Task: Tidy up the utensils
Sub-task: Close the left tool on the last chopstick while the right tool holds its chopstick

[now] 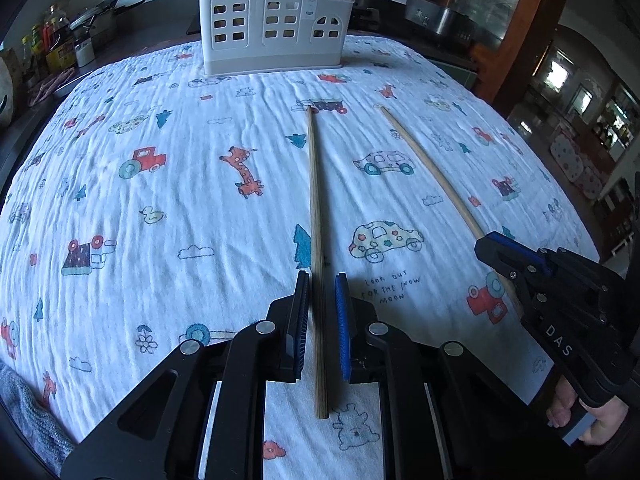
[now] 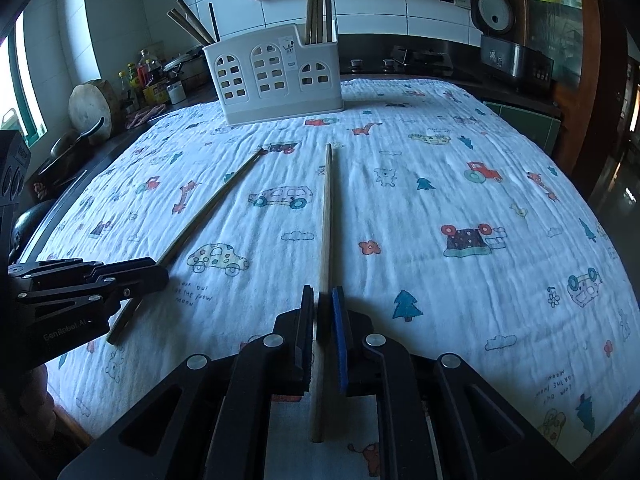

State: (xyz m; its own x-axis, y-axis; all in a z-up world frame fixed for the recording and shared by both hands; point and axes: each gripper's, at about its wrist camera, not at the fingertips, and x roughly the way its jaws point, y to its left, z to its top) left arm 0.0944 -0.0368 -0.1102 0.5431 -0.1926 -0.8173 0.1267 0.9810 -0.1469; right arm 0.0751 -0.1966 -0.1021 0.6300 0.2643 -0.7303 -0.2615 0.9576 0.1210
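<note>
Two wooden chopsticks lie on the printed cloth. In the left wrist view the darker chopstick (image 1: pixel 316 216) runs between the pads of my left gripper (image 1: pixel 322 282), which stand a little apart from it, open. The lighter chopstick (image 1: pixel 432 172) lies to the right, its near end in my right gripper (image 1: pixel 486 246). In the right wrist view my right gripper (image 2: pixel 322 292) is shut on the lighter chopstick (image 2: pixel 327 220); the darker chopstick (image 2: pixel 208 216) and left gripper (image 2: pixel 154 268) are at left. A white utensil holder (image 1: pixel 272 24), also in the right view (image 2: pixel 276 76), stands at the far edge with chopsticks in it.
The cloth (image 1: pixel 160 208) covers the table. Behind it runs a dark counter with bottles and a pan (image 1: pixel 60 36) at left and a rice cooker (image 2: pixel 500 28) at right. A round wooden board (image 2: pixel 90 106) leans at far left.
</note>
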